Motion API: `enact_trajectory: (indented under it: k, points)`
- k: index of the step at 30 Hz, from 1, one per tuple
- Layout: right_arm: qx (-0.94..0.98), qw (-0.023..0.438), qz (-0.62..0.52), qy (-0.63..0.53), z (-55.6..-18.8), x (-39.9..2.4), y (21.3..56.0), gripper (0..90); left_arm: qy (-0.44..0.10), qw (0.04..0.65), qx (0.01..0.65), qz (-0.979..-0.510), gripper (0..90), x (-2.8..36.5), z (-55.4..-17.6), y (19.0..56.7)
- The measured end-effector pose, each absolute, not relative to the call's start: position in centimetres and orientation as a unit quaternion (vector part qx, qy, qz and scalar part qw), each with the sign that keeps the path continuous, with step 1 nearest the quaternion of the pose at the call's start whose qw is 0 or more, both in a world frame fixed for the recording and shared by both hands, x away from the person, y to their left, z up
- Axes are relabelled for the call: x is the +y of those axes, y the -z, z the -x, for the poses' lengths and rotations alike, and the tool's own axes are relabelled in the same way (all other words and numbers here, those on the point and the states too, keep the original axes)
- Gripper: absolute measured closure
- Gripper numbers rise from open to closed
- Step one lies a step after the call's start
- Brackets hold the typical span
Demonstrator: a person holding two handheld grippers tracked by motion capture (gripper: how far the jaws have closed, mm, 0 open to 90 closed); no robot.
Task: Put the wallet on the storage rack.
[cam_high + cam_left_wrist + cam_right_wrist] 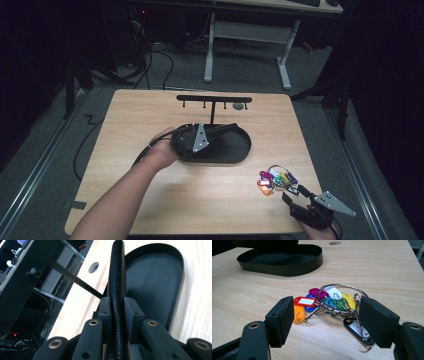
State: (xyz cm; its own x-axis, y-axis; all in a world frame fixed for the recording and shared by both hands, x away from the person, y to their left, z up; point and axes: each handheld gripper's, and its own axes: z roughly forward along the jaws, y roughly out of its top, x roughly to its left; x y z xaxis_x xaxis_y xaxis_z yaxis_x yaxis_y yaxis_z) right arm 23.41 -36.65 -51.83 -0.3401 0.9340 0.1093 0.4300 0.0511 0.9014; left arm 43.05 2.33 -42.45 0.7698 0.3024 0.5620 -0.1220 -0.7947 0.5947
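From above, the left gripper (220,131) lies over the black oval tray (240,150) on the wooden table (150,115), its jaws pinched on a black rope-like strap (227,128) that runs out past the fingertips above the tray. A black rack with pegs (214,99) stands just behind the tray, beyond the fingertips. The right gripper (292,195) sits near the table's front right corner with its jaws spread, and a bunch of coloured key tags on a ring (276,181) lies right ahead of its fingertips.

In the left gripper view, the two jaws are pressed onto the strap (117,277), which passes between them and reaches on ahead. The tray (172,277) lies beyond and to the right of the fingers; the part of its floor that shows is bare. The rack (22,282) rises to the left of the fingers.

In the right gripper view, the jaws stand wide apart with the key tags (329,302) on the table between and just beyond the fingertips; whether the pads touch them is hard to tell. The tray (287,265) lies farther off, ahead and left of the fingers.
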Motion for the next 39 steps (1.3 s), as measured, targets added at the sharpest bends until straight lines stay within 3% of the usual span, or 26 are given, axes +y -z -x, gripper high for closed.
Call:
enact_trajectory:
  k: [17, 25, 39]
  points:
    - [0.673, 0.266, -0.509, -0.466, -23.4, -36.7, 52.1, 29.5, -0.323, 0.316, 0.038, -0.891, 77.9, 1.0, -44.7, 44.9]
    - [0.672, 0.266, -0.511, -0.465, -23.4, -36.7, 52.1, 29.6, -0.311, 0.271, 0.022, -0.911, 77.4, 0.7, -44.8, 46.4]
    - [0.673, 0.263, -0.512, -0.465, -23.5, -36.8, 52.1, 29.7, -0.281, 0.272, 0.031, -0.92, 75.8, 0.9, -45.3, 46.7]
